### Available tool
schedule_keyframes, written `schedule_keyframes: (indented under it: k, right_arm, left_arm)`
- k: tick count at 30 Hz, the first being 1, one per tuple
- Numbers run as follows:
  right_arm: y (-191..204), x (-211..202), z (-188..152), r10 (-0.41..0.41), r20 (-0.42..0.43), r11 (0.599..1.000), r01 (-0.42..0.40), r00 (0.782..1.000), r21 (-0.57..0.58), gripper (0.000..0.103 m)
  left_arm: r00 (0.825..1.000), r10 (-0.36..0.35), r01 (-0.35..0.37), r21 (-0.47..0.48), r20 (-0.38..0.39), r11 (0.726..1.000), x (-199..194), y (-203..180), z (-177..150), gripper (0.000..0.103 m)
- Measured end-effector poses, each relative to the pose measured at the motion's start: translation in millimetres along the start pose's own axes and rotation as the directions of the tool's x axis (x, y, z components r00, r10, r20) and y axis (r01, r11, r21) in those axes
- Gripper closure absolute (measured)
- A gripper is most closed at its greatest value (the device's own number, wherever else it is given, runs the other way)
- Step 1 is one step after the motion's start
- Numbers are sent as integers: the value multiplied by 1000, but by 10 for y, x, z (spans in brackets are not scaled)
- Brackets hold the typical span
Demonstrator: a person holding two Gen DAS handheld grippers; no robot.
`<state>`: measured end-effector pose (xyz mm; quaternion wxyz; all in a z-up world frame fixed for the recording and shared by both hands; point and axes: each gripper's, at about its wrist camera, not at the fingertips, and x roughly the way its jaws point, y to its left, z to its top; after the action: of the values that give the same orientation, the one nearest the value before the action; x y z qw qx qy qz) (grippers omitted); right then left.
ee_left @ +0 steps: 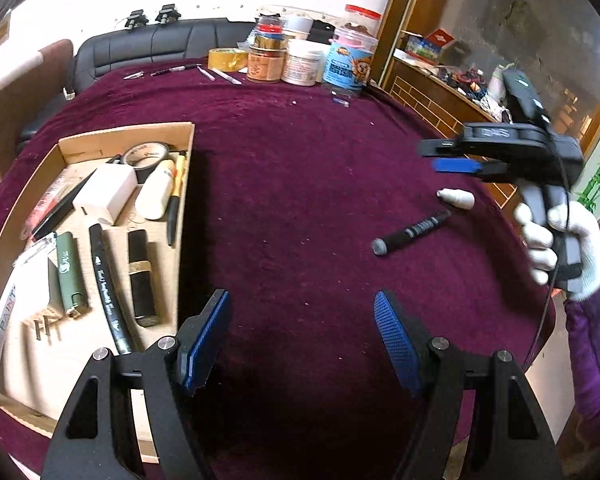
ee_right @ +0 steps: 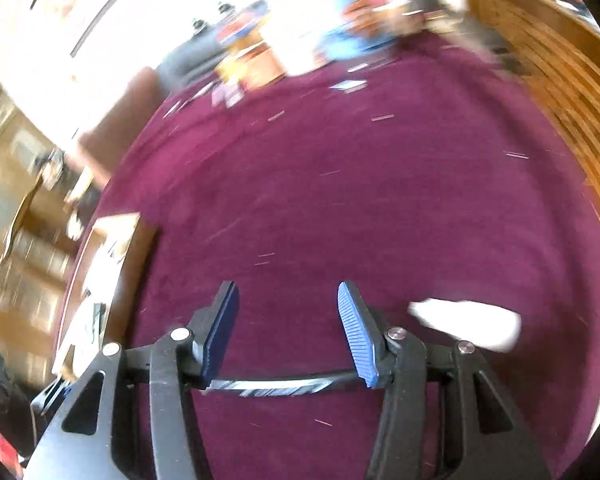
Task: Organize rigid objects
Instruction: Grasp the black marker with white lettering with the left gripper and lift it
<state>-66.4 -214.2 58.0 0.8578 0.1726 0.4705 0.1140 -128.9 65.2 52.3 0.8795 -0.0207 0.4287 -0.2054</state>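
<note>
Just beneath my right gripper, jaws apart and empty, the black pen lies beside the white bottle, well apart from the tray; closing carelessly could roll it away, I judge, my left gripper open, idle.

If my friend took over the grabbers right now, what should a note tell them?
Left gripper: open, nothing in it, above the cloth beside the cardboard tray.
Right gripper: open, nothing in it, above the two loose things; its view is blurred.
Done: tape roll, white box, green lighter, pens and a black tube lie in the tray.
Left: the black ribbed stick and small white bottle lie on the red cloth.
Jars stand at the far edge; whether they belong to the job I cannot tell.
</note>
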Motion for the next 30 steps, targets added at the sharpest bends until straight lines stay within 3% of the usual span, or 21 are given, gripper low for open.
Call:
schedule_keyframes:
  k: [8,13,20,27,28,30]
  right_arm:
    - [-755,-409,-447,-134,72,978,120,988,170,50]
    - [-1011,-518,-647,-113,70,970,95,991,223,50]
    - [-1056,-596,-836,-114,74,970,95,991,224,50]
    - [-963,-643,-983,-133,68,978,120,989,170,50]
    - [-959,-639,-999,-133,67,978,120,989,171,50]
    - [-955,-628,-1017,-129,66,977,116,989,177,50]
  left_arm:
    - [994,-65,74,109,-83,991,256,-481,-19,35]
    - [993,-30,55,232,-113,971,500,-885,11,35]
    - [990,58,-1,403,-128,915,917,-1477,50,35]
    - [988,85,-23,415,-131,909,1035,-1604,52,35]
    - [988,85,-23,412,-131,911,1029,-1592,49,36]
    - [988,58,4,402,-141,916,1007,-1578,44,56]
